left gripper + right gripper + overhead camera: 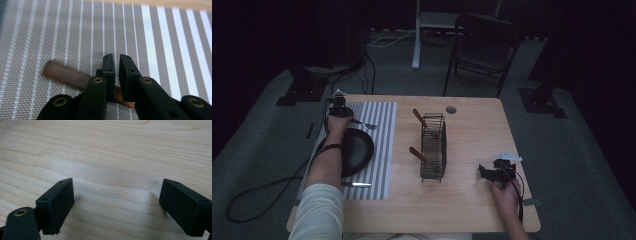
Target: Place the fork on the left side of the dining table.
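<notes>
My left gripper is at the far left end of the striped placemat, just beyond a black plate. In the left gripper view its jaws are shut on the brown wooden handle of a fork, low over the mat. The fork's metal tines point right. My right gripper rests near the table's front right, and its jaws stand wide open over bare wood with nothing between them.
A black wire caddy stands mid-table with two wooden-handled utensils leaning out of it. A knife blade lies on the mat's near end. A round grommet sits at the far edge. A chair stands beyond the table.
</notes>
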A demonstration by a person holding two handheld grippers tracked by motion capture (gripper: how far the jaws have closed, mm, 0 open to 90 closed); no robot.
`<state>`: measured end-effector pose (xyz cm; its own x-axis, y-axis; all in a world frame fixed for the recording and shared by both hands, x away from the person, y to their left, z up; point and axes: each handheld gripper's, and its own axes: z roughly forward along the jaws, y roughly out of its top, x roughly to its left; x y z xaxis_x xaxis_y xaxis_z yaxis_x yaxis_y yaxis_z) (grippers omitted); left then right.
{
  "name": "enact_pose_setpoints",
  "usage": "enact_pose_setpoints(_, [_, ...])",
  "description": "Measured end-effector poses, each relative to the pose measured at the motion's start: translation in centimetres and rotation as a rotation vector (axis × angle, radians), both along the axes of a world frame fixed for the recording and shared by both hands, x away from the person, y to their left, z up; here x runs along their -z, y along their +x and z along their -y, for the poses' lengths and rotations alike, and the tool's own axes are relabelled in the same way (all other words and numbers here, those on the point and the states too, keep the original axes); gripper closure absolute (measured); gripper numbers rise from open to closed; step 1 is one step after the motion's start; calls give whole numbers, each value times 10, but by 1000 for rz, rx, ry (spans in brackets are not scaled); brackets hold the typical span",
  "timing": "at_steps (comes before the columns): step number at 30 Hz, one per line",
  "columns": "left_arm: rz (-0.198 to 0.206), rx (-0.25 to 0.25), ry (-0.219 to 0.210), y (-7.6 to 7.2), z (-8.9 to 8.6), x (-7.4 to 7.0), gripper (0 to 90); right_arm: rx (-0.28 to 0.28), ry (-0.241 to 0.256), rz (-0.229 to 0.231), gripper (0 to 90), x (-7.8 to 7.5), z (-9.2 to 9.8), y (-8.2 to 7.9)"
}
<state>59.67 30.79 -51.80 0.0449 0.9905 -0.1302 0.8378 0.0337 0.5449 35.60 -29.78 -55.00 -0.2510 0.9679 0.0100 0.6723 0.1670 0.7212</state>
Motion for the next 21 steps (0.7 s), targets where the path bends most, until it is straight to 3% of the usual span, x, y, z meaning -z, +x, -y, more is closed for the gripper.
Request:
enact_pose_setpoints(1, [-6,0,18,-1,0,-1,820,0,0,0,124,0,0,0])
enact_pose_setpoints(5, [-24,-7,18,-6,-4,-2,820,0,-1,0,124,0,0,0])
enact_pose_setpoints(8, [-30,-7,12,-9,-6,-3,821,-1,-1,0,124,0,0,0])
enact_pose_setpoints(9, [-59,-27,-3,-12,-9,-4,821,-1,-1,0,124,0,0,0])
enact_pose_setpoints(11, [-72,-24,-14,-15,-10,-5,822,-1,-1,0,124,0,0,0])
enact_pose_setpoints(12, [-70,-28,-13,-17,-11,-5,821,-1,-1,0,124,0,0,0])
enact_pose_setpoints(14, [-23,-9,-25,-23,-11,-8,783,-1,-1,0,124,0,0,0])
enact_pose_setpoints(18, [22,4,-3,-33,-10,-17,712,-1,-1,0,124,0,0,0])
enact_pose_setpoints(21, [53,-2,-36,-42,-13,-25,642,0,-1,0,124,0,0,0])
